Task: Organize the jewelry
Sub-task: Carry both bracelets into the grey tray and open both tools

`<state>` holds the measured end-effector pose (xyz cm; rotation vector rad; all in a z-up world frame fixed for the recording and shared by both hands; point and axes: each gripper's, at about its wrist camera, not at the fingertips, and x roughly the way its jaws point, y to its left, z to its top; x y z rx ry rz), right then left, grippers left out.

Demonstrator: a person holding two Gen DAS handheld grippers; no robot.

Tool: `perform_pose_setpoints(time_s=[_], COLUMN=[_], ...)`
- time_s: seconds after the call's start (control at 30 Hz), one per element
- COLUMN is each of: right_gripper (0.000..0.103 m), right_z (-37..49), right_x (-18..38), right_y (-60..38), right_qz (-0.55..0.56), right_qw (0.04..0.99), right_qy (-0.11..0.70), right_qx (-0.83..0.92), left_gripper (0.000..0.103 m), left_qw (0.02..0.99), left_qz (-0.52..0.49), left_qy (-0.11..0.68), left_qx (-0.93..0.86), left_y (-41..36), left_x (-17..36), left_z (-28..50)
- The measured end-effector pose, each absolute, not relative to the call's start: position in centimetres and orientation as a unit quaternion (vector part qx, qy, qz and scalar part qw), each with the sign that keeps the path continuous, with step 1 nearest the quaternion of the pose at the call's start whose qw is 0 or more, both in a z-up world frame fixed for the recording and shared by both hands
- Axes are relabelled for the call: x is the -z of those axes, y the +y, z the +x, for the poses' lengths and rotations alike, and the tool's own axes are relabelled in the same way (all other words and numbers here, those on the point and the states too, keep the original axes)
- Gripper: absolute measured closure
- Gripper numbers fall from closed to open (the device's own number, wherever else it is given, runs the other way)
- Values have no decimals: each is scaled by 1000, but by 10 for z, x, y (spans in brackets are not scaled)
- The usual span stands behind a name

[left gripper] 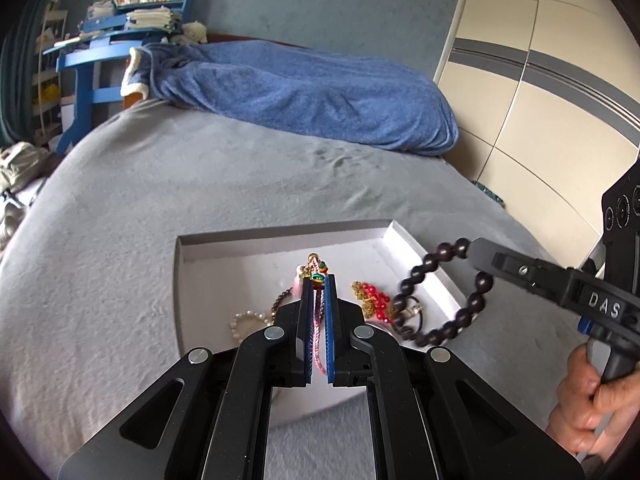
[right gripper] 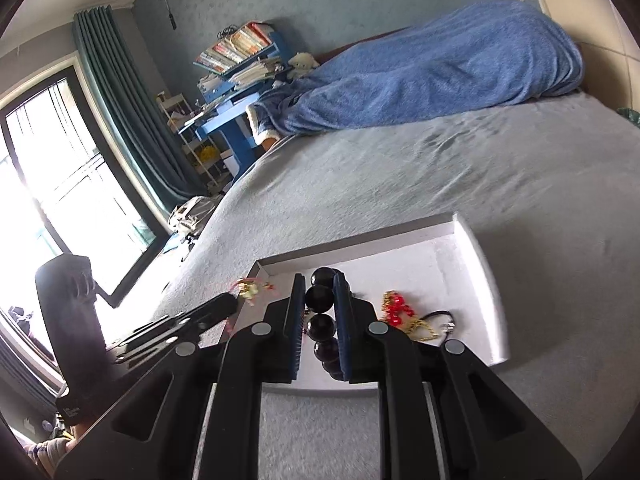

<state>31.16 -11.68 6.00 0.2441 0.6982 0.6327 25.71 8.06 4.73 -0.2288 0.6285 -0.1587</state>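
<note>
Grey bed [left gripper: 168,200] bears white tray [left gripper: 280,236], blue blanket [left gripper: 304,92].

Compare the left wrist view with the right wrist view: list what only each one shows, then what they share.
Only the left wrist view: a pearl bracelet in the tray, the wardrobe doors, and the hand holding the right tongs.

Only the right wrist view: the window and curtain.

Both: the white tray on the grey bed, the red-and-gold jewelry, the dark bead bracelet gripped by the right tongs, the colourful strand gripped by the left tongs, the blue blanket.
</note>
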Motion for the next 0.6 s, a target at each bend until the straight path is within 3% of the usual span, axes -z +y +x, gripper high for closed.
perform_pose_setpoints(time_s=[0.6], right_gripper=[89], right_z=[350], right_x=[11], right_y=[-155], right_qz=[136], right_qw=[876], right_qy=[418], right_qx=[-198], left_gripper=[97], left_qw=[925], left_qz=[-56], left_qy=[375], left_qx=[39], left_y=[77], left_x=[-3], left_z=[274])
